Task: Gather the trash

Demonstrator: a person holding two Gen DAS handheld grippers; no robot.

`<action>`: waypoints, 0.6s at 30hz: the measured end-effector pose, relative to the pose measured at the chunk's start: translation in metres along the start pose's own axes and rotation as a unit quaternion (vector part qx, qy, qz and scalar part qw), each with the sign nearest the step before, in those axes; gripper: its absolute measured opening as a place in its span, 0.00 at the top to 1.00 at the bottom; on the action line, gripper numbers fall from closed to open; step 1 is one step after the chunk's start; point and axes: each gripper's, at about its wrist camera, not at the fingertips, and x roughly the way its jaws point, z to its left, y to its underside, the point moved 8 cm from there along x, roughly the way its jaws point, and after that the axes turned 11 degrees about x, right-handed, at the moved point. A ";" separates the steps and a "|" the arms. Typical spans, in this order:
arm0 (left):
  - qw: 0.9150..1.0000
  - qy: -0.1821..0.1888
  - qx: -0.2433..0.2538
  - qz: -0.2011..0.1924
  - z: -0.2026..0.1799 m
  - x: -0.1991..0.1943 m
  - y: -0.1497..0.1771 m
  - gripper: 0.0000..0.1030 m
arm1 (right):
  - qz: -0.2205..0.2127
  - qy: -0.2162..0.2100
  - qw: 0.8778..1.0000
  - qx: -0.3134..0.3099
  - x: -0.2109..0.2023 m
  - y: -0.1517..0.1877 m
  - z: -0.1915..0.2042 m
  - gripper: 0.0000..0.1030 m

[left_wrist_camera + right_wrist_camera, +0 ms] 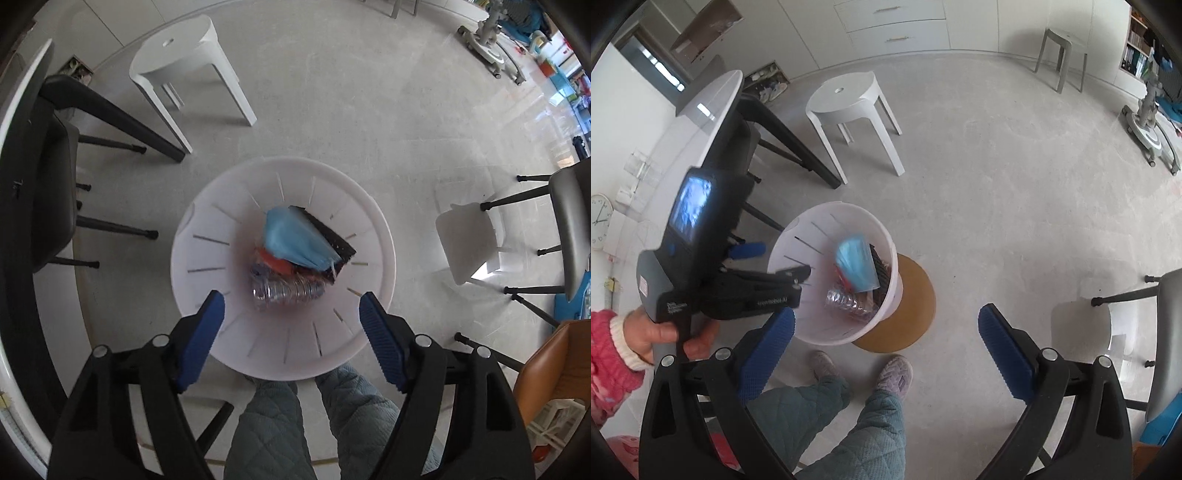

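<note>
Showing what the left view hides, the right view reveals a brown stool [905, 317] under the white bin [827, 332]. Both the left gripper [291, 306] and right gripper [886, 325] gape empty; a blue mask [291, 240], perhaps still falling, lies inside the bin.

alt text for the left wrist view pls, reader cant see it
Looking straight down, the open left gripper hangs empty over a white slotted bin holding a blue face mask, a crushed clear plastic bottle and dark wrappers. A white stool and chairs stand on the pale floor around it.
</note>
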 end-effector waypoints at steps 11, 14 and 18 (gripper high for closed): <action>0.992 -0.022 -0.066 -0.102 0.038 -0.159 0.011 0.16 | -0.081 -0.009 0.996 -0.040 -0.074 -0.052 0.037 0.02; 0.984 -0.047 -0.108 -0.133 0.074 -0.211 0.028 0.15 | -0.102 -0.041 0.990 -0.087 -0.096 -0.068 0.082 0.02; 0.964 -0.086 -0.185 -0.170 0.131 -0.275 0.068 0.11 | -0.113 -0.083 0.978 -0.156 -0.113 -0.078 0.152 0.02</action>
